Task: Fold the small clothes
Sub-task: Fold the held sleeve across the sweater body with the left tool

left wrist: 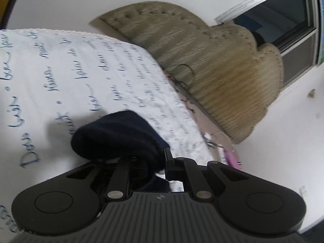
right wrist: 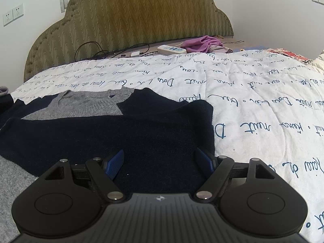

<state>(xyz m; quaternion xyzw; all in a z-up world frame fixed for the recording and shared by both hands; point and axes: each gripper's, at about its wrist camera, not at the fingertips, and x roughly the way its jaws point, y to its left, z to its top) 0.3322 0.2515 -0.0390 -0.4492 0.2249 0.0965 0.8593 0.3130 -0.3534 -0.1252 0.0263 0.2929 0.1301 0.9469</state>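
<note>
Left tool (left wrist: 150,162) apparently pinching bunched navy knit sweater (right wrist: 113,133); right tool (right wrist: 160,162) wide, empty.

Left claw (left wrist: 150,162) fingertips buried in navy sweater (left wrist: 119,135)

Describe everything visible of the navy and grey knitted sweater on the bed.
The navy and grey knitted sweater lies spread on the white quilt with blue handwriting print, its grey ribbed collar toward the headboard. Its body is dark navy; a grey panel shows at lower left. The left gripper pinches a bunched navy fold. The right gripper hovers open over it.
</note>
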